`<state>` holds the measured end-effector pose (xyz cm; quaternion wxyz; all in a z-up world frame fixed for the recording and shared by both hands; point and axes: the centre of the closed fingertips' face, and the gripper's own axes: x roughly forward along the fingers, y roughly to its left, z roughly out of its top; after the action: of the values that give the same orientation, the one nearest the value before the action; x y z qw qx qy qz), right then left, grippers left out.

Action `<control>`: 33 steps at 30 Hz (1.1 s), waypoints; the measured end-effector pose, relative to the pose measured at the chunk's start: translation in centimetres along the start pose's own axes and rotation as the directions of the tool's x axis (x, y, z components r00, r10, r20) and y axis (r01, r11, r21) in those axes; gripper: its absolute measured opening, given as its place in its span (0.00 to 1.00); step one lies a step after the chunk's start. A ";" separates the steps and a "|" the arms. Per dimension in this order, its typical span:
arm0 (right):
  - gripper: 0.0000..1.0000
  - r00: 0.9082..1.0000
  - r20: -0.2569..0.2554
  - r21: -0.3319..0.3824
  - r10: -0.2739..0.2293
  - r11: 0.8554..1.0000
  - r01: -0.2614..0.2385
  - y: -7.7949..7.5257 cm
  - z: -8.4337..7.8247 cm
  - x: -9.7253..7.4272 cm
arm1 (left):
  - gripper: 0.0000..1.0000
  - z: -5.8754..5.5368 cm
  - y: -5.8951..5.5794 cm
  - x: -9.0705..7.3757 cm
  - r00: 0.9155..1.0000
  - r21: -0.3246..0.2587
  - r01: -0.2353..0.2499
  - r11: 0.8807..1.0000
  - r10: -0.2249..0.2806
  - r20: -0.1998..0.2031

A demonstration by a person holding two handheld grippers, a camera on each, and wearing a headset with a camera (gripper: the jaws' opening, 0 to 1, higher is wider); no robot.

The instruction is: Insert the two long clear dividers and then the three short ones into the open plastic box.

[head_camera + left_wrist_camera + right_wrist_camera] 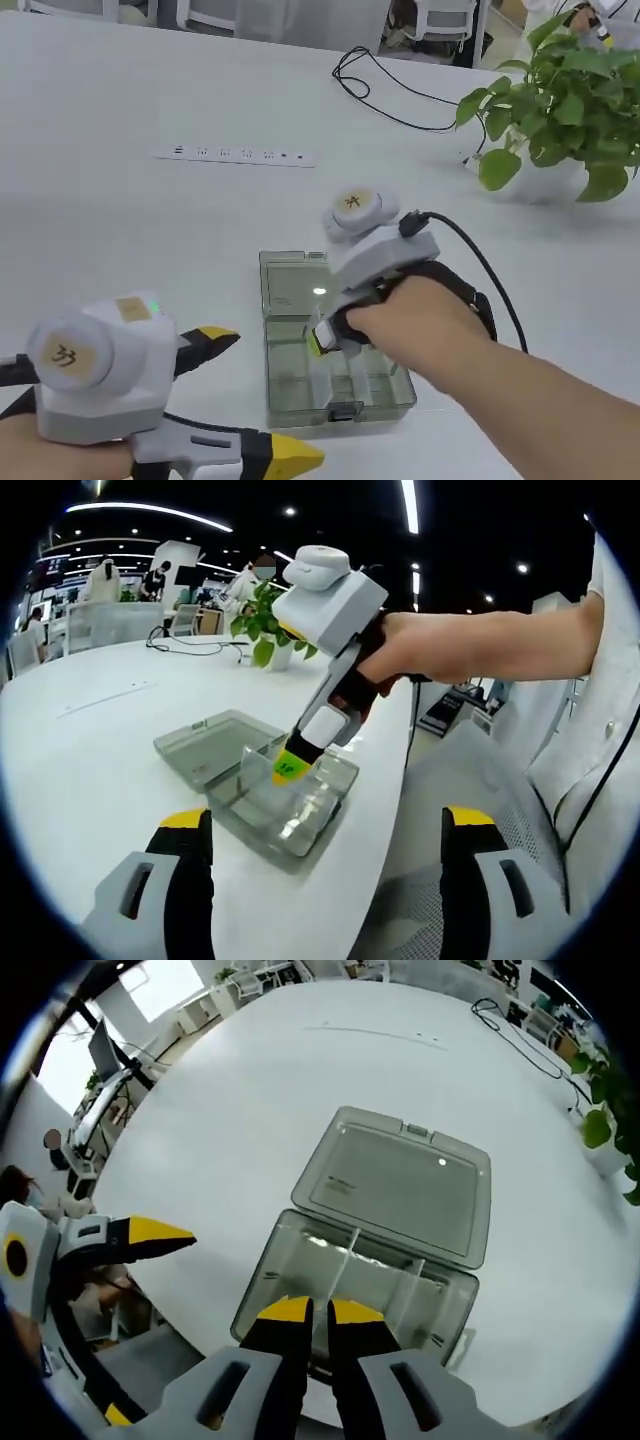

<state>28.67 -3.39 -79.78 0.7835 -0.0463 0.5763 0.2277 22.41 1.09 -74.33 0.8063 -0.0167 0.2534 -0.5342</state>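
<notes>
The open clear plastic box (390, 395) lies near the table's front edge, with its lid (290, 285) flat behind it. My right gripper (322, 340) reaches down into the tray, shut on a thin clear divider (342, 1260) that stands upright across the tray (262, 1290). In the left gripper view the same divider (255, 775) hangs under the right gripper's yellow tip (288, 768). At least one other clear wall (400, 1260) stands inside the box. My left gripper (260, 395) waits to the left of the box, open, with nothing between its jaws (325, 880).
A white power strip (235, 155) lies on the white table (120, 230) further back. A potted green plant (570, 100) stands at the back right, with a black cable (400, 95) looping beside it. The table's front edge is just below the box.
</notes>
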 end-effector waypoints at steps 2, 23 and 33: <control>0.07 1.000 0.002 0.008 0.012 1.000 -0.012 0.0 0.0 0.2 | 0.97 0.0 0.0 0.0 1.000 0.000 0.000 1.000 0.000 0.001; 0.09 0.995 0.020 0.069 0.098 0.993 -0.099 0.1 -0.6 2.0 | 0.97 0.0 0.1 -0.1 1.000 -0.002 -0.007 1.000 0.007 -0.009; 0.10 0.988 0.044 0.075 0.145 0.986 -0.148 0.2 -0.7 1.9 | 0.97 0.2 0.1 -0.2 1.000 -0.003 -0.019 1.000 0.019 -0.009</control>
<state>28.44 -2.89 -81.71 0.7768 0.0315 0.5715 0.2628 22.55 1.27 -74.14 0.8101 -0.0131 0.2580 -0.5263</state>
